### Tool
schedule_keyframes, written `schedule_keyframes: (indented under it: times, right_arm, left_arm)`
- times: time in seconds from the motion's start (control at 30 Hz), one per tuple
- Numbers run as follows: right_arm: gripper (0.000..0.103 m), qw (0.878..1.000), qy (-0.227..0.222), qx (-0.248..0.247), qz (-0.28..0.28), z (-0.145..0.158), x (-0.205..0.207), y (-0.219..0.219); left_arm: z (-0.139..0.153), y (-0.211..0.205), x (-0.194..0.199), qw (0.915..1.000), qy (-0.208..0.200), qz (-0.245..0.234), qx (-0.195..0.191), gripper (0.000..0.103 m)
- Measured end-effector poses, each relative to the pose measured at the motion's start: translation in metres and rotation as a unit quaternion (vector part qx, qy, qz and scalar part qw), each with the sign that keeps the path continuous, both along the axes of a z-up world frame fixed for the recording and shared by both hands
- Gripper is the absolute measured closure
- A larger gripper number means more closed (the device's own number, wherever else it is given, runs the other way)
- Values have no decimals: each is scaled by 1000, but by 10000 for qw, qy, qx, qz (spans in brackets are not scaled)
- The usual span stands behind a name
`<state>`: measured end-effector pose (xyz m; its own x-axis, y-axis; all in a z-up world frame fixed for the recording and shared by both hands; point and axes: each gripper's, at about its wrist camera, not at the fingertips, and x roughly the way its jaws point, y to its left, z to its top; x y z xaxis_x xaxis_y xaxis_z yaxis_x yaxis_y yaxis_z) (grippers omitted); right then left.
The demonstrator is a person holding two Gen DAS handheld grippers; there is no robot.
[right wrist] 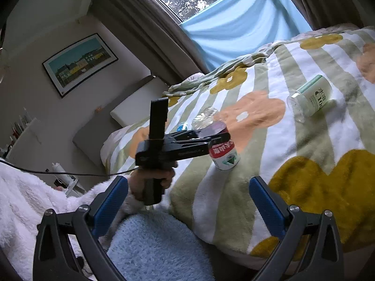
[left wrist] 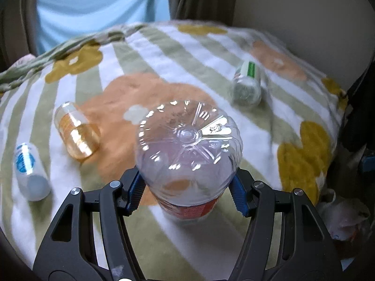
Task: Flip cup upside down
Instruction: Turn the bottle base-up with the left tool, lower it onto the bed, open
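Our left gripper (left wrist: pixel 187 187) jaws clamp the clear plastic cup (left wrist: pixel 188 149), base up above the blanket (left wrist: pixel 234 46); right gripper (right wrist: pixel 187 201) jaws gape empty.

Clear, red-labelled cup (left wrist: pixel 188 154); green-and-white striped blanket (left wrist: pixel 211 53) with orange, mustard flowers.

Right gripper (right wrist: pixel 188 201) near the bottom, blue pads wide apart w/ nothing between, hanging over a light-blue fleece (right wrist: pixel 159 245). Left gripper (right wrist: pixel 216 140) mid-frame, held by a hand (right wrist: pixel 152 182), clamped on a clear cut-bottle cup (right wrist: pixel 222 149) w/ red/white label; cup is base-up, mouth resting on the flower-print striped blanket (right wrist: pixel 281 164). Far right, a green-label bottle cup (right wrist: pixel 311 98) lies on its side. Framed picture (right wrist: pixel 79 63) on the left wall.
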<state>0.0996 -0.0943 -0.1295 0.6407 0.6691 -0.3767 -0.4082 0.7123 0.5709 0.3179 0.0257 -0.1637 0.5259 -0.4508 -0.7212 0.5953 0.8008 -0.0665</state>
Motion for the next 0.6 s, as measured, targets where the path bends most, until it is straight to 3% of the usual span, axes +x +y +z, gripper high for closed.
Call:
schedule_keyframes:
  times: [0.13,0.33,0.4,0.47,0.6]
  right_arm:
    - [0,9995,-86,-282,-74,5,1,6]
    - [0,9982,-159,-576,-52,7,2,14]
    - [0,9980,-169,-604,-48,7,1,15]
    - [0,9980,-172,-607,-52,7,1,14]
    - [0,9980,-162,-602,-67,7,0,15]
  left_arm:
    - [-3,2,4,9993,337,88,99,43]
    - [-4,1,1,9994,292,103,183,43]
    - [-2,-1,-1,9993,225,115,289,34]
    - [-1,-2,-3,9989,126,158,429,0]
    - [2,-3,-4,9986,67,119,519,0]
